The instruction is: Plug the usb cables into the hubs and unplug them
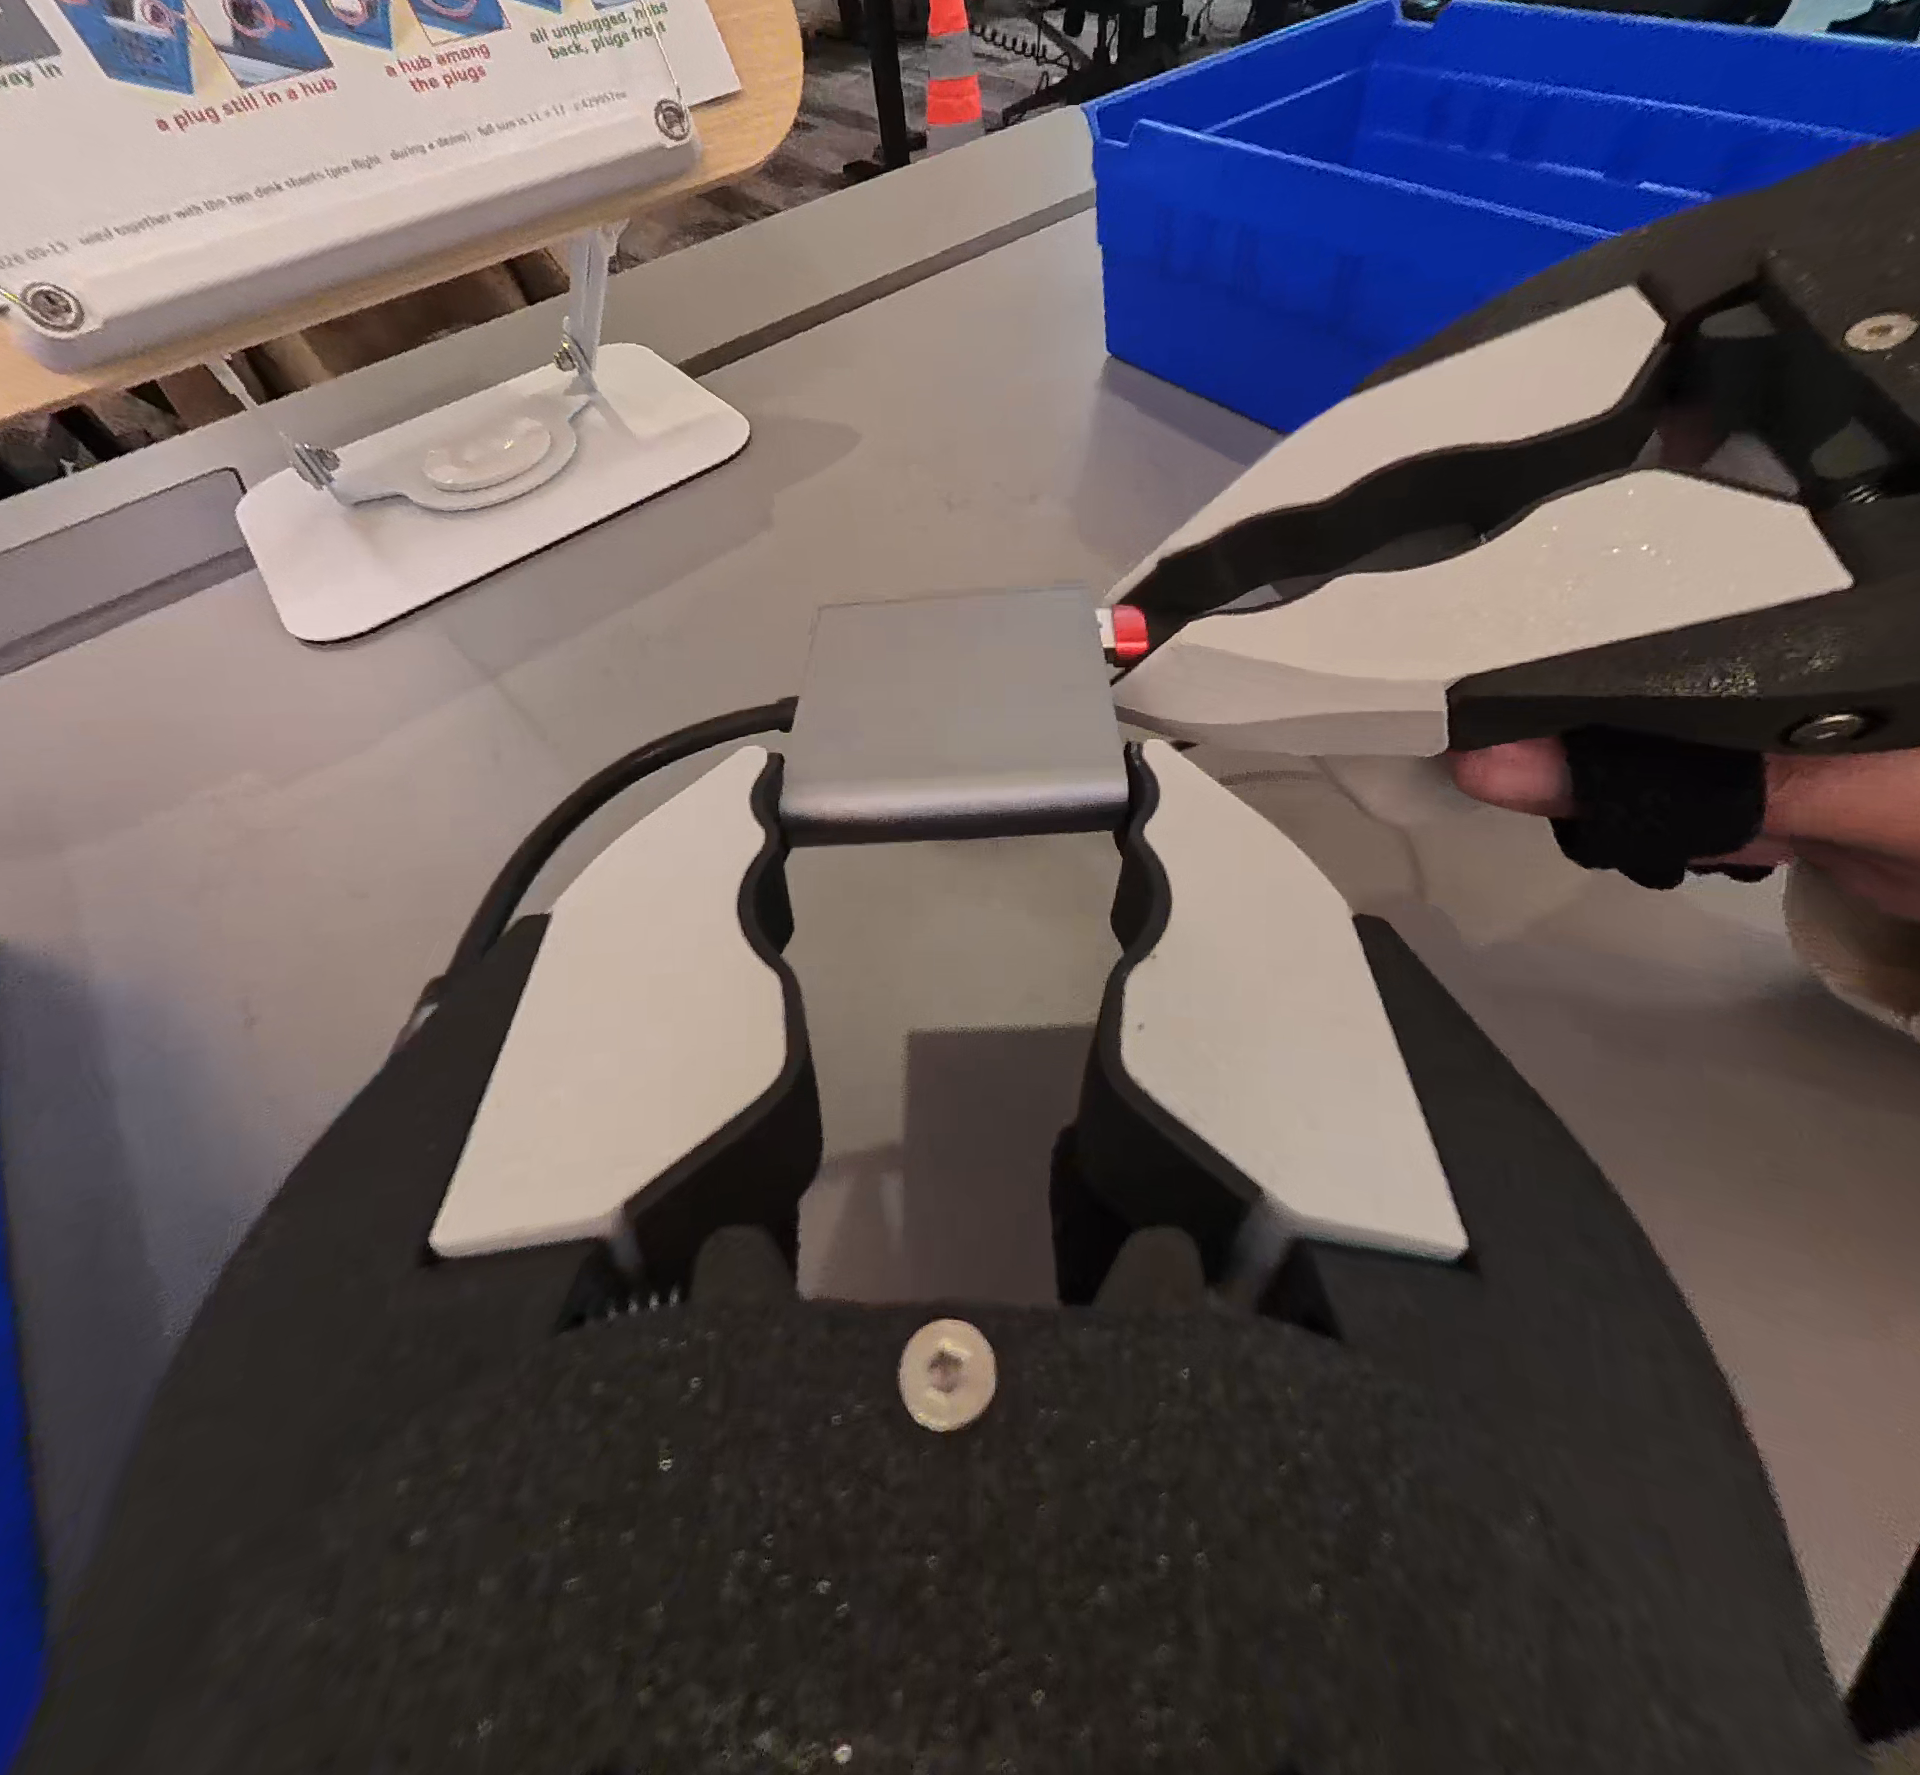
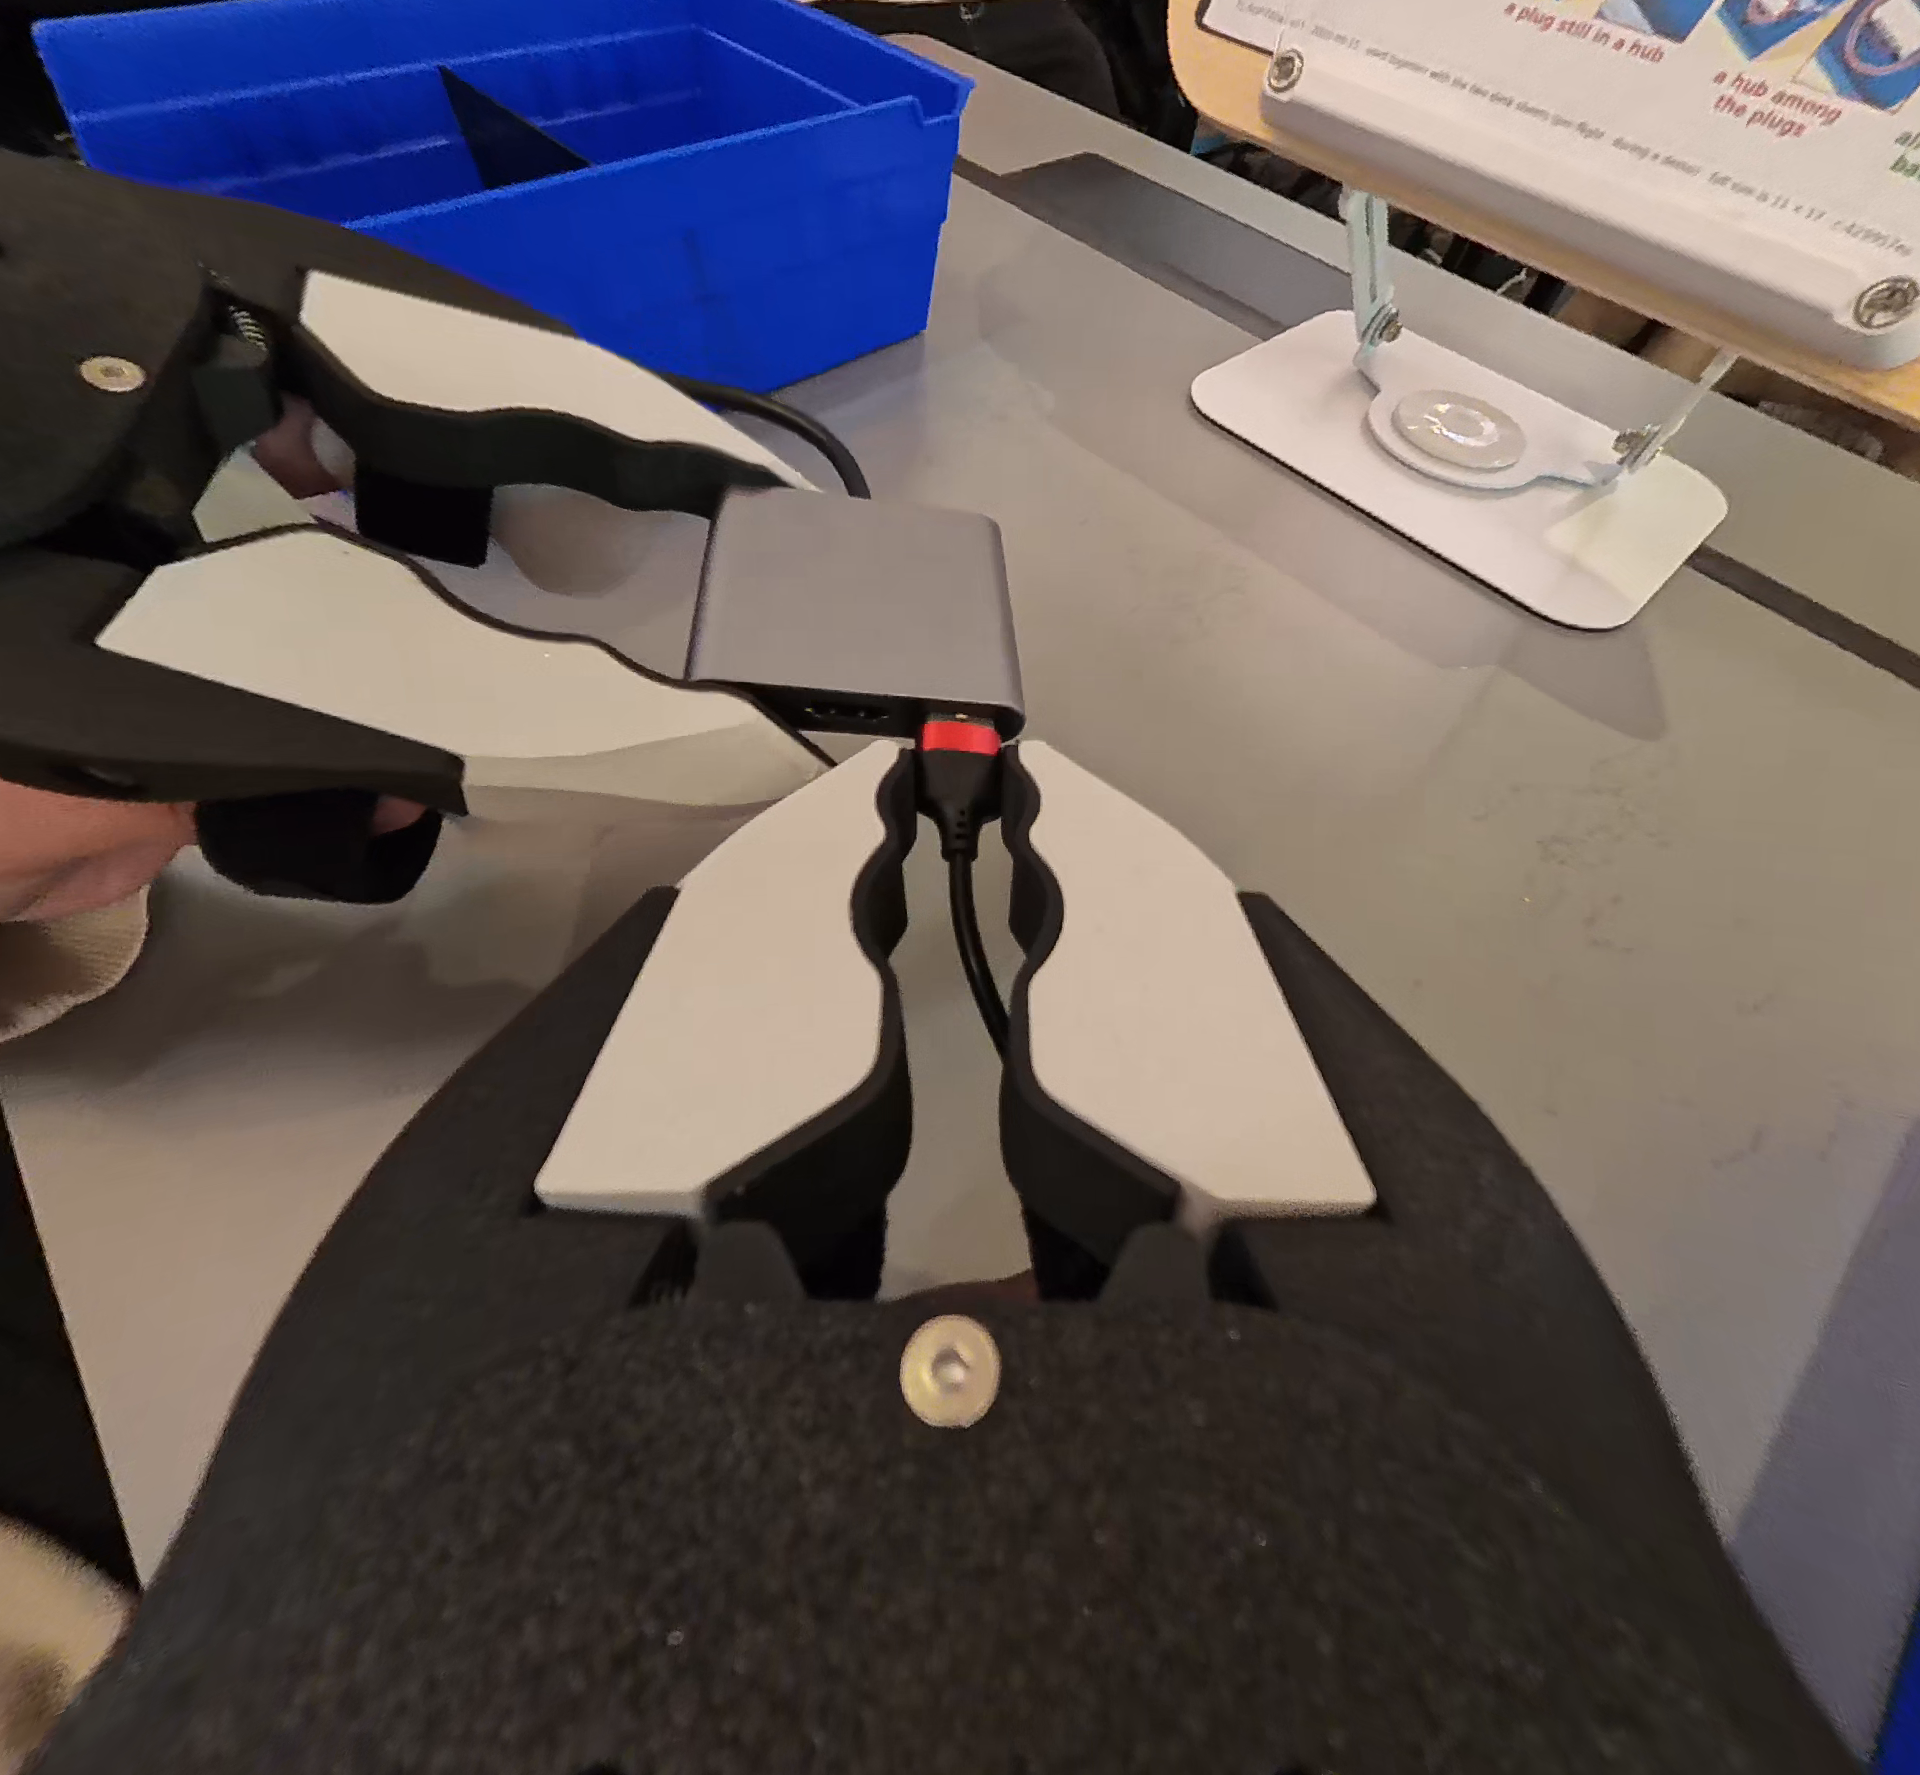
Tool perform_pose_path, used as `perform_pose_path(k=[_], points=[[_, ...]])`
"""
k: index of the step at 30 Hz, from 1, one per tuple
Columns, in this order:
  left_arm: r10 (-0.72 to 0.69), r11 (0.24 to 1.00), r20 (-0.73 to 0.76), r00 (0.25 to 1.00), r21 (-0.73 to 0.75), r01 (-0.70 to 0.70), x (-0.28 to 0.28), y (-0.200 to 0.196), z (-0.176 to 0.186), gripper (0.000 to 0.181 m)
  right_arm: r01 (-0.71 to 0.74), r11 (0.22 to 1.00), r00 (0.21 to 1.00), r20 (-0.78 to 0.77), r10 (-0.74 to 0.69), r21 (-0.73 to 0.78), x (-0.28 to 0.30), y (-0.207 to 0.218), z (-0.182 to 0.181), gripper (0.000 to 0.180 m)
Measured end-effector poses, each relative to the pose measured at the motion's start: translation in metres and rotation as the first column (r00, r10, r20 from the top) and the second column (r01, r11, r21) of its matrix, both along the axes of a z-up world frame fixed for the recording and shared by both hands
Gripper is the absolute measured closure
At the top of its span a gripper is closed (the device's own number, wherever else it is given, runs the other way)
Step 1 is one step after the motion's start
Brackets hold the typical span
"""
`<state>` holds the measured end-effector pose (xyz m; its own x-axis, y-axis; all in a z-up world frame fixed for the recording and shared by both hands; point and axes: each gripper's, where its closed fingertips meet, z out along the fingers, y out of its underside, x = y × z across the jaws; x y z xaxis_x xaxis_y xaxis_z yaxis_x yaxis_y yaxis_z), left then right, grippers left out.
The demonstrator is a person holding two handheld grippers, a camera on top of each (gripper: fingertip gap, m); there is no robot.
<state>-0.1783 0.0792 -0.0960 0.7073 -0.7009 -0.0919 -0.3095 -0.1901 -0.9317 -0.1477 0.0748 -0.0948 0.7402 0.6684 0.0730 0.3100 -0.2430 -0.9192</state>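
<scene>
A flat grey hub (image 1: 951,697) is clamped at its near end between the fingertips of my left gripper (image 1: 951,816), held above the grey table (image 1: 935,437). Its black cord (image 1: 582,811) curves off to the left. The hub also shows in the right wrist view (image 2: 852,598), with the left gripper (image 2: 717,582) on its far end. My right gripper (image 2: 958,775) is shut on a red and black USB plug (image 2: 958,738), whose metal tip sits in a port at the hub's side edge. The plug's black cable (image 2: 977,956) runs back between the fingers. In the left wrist view the right gripper (image 1: 1127,639) comes in from the right with the red plug (image 1: 1127,634) against the hub.
A blue divided bin (image 1: 1403,198) stands at the back of the table, also in the right wrist view (image 2: 582,167). A white stand (image 1: 488,489) carries an instruction board (image 1: 343,63). An orange cone (image 1: 951,52) stands on the floor beyond. A person's hands hold both grippers.
</scene>
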Motion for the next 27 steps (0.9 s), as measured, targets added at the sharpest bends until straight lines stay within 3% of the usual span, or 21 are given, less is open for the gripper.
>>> perform_pose_path(k=[6,8,9,11,14,16,20,27], points=[[0.007,1.0,0.006,1.0,-0.02,-0.007,0.0,0.003,-0.002,0.12,-0.001,0.999,0.999,-0.033,-0.001,-0.043,0.0,0.002,-0.005,0.164],[0.185,0.98,-0.037,0.982,0.079,-0.182,-0.032,0.027,0.003,0.12,-0.011,0.999,0.999,-0.045,0.009,-0.049,0.001,-0.001,-0.005,0.165],[0.204,0.978,-0.015,0.979,0.036,-0.203,-0.048,0.039,0.001,0.12,-0.004,0.999,0.999,-0.049,0.002,-0.047,0.004,-0.003,-0.005,0.165],[0.104,0.993,0.138,0.985,-0.07,-0.095,-0.045,0.035,0.009,0.12,0.003,0.999,0.999,-0.033,-0.005,-0.042,0.011,-0.004,-0.007,0.165],[-0.001,0.997,0.027,1.0,0.081,-0.001,-0.018,0.015,0.022,0.12,0.007,0.999,0.999,-0.034,-0.009,-0.048,0.014,0.001,-0.011,0.165],[0.027,0.997,0.015,1.0,0.072,-0.028,-0.024,0.022,0.016,0.12,0.027,0.999,1.0,-0.014,-0.027,-0.026,0.016,0.004,-0.011,0.165],[0.026,0.999,0.156,0.987,-0.034,-0.021,-0.044,0.036,-0.001,0.12,0.031,0.999,0.998,0.044,-0.033,0.035,0.017,0.004,-0.018,0.165],[0.007,0.999,0.144,0.99,0.051,-0.014,-0.044,0.032,0.002,0.12,0.028,0.999,0.999,0.028,-0.029,0.026,0.015,0.005,-0.024,0.165]])
